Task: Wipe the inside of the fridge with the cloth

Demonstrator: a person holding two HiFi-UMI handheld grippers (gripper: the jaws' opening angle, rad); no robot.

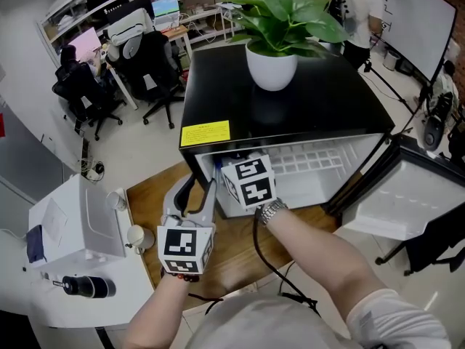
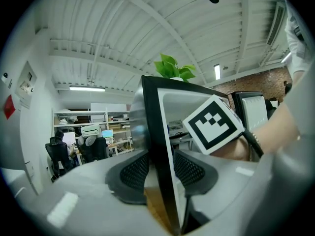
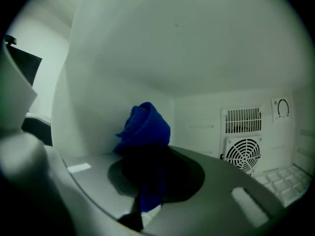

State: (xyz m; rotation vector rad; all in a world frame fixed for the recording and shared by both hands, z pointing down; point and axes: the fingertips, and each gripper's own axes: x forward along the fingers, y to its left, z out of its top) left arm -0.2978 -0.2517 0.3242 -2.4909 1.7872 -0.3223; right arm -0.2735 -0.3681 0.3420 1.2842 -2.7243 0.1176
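1. One fridge (image 1: 290,97) is seen: small, black outside and white inside, with its single door (image 1: 407,195) swung wide at its right side.
2. One potted plant (image 1: 272,46) stands on top of the fridge, and one yellow label (image 1: 205,133) is stuck at the front left corner of the fridge's top.
3. Two grippers are counted. The left gripper (image 2: 160,168) is set at the fridge's left front edge. Its jaws stand fairly wide and are clamped on the fridge's side wall, one pad against the outside and one against the inside.
4. The right gripper (image 3: 152,176) is reached into the fridge through the open front. Its jaws are drawn narrow and pinch the cloth (image 3: 145,129).
5. One cloth is seen, deep blue and bunched into a lump. It is held inside the fridge, beside the fridge's left inner wall; whether it touches that wall cannot be told.
6. On the fridge's rear inner wall, one round fan grille (image 3: 242,155), one slatted vent (image 3: 242,119) above it and one dial (image 3: 282,108) are counted.
7. Two marker cubes (image 1: 249,182) are seen, one at the fridge's opening and the other cube (image 1: 187,249) in front of the fridge's left corner.
8. Two black office chairs (image 1: 154,75) stand well apart from the fridge, beyond its left side.
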